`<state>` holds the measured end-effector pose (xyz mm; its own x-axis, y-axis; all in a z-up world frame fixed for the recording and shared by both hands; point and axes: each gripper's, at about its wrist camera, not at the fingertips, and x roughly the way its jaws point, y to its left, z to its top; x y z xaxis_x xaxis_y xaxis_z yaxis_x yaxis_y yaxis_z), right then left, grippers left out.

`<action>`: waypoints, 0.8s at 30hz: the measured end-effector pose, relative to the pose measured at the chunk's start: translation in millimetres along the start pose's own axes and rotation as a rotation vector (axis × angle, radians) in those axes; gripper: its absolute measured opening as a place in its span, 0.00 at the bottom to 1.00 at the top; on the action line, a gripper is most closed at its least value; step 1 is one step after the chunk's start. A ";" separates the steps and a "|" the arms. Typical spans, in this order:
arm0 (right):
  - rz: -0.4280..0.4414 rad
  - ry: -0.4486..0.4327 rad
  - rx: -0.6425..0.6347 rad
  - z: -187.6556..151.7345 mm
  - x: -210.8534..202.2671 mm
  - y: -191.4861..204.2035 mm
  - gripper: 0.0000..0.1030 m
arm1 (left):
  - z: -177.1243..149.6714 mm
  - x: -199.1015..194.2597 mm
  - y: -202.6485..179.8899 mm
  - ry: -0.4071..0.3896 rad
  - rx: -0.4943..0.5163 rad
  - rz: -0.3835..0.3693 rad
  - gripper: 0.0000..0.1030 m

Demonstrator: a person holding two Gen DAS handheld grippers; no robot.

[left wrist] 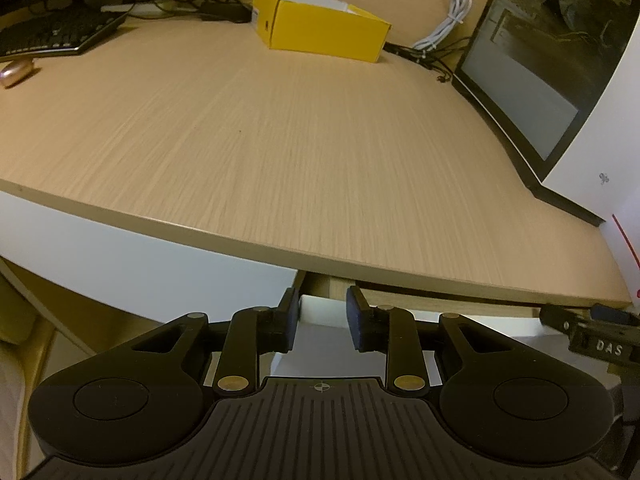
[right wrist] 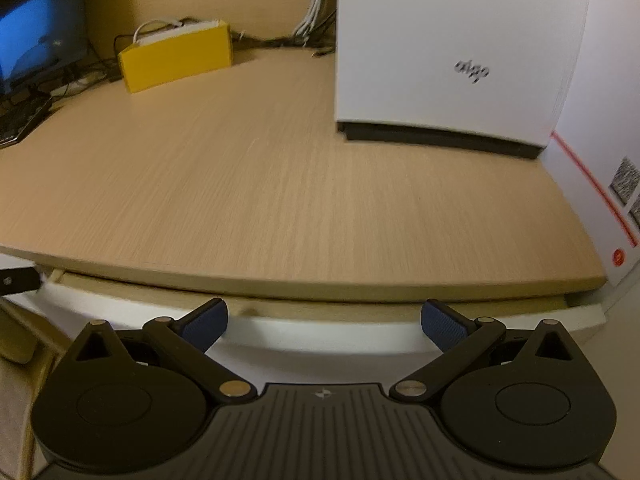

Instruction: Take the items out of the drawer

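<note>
Drawer (right wrist: 320, 330) front (white, rigid, probably slides easily) sits barely ajar under the desk (right wrist: 280, 200); grip its top edge. Left gripper (left wrist: 322, 320) part-open, right gripper (right wrist: 324, 326) spread wide, both empty.

On the wooden desk (left wrist: 240, 128) we see a yellow box (left wrist: 320, 30) at twelve o'clock, with a coiled white cable (left wrist: 448, 24) at one o'clock of it. At ten o'clock lie a dark keyboard (left wrist: 60, 34) and a pinkish mouse (left wrist: 16, 72); at three o'clock stands a white computer case (right wrist: 452, 48).
</note>
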<state>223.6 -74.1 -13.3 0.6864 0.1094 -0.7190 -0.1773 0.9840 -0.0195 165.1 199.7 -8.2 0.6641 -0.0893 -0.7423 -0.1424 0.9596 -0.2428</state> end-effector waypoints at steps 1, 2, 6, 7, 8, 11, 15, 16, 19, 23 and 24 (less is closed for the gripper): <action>0.004 0.000 0.012 0.5 1.9 -1.9 1.00 | -0.5 -0.4 -0.6 0.000 0.001 0.001 0.29; 0.005 0.002 0.022 0.9 3.0 -3.0 1.00 | -1.1 -0.7 -1.0 -0.001 0.003 0.002 0.29; 0.003 0.021 0.022 1.6 5.2 -0.9 1.00 | -3.3 -3.0 -3.5 -0.001 0.011 0.013 0.28; 0.006 0.033 0.021 2.1 6.0 -0.8 1.00 | -4.0 -4.4 -4.0 0.001 0.012 0.017 0.26; 0.010 0.043 0.021 2.3 6.9 -0.9 1.00 | -4.4 -6.6 -5.2 0.001 0.014 0.033 0.23; 0.027 0.076 0.026 1.6 9.8 -2.0 1.00 | -5.8 -17.4 -13.9 -0.029 0.028 0.064 0.16; 0.019 0.056 0.022 -10.2 0.2 -1.1 1.00 | -4.5 -19.0 -42.7 -0.024 0.062 0.018 0.17; 0.020 0.051 0.022 -13.2 -2.6 -1.6 1.00 | -5.2 -15.2 -52.8 -0.009 0.078 0.007 0.17; 0.022 0.046 0.022 -20.6 -10.5 -1.8 1.00 | -13.9 -1.7 -85.6 0.041 0.166 -0.018 0.18; 0.044 0.042 0.026 -29.8 -21.2 -5.4 1.00 | -27.3 13.4 -112.6 0.111 0.237 -0.006 0.19; 0.052 0.039 0.027 -32.6 -23.8 -6.8 1.00 | -28.9 14.0 -113.8 0.112 0.235 -0.002 0.19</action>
<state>185.4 -88.0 -18.7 0.6486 0.1558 -0.7450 -0.1930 0.9805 0.0370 169.4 81.5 -9.0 0.5771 -0.1081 -0.8095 0.0420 0.9938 -0.1027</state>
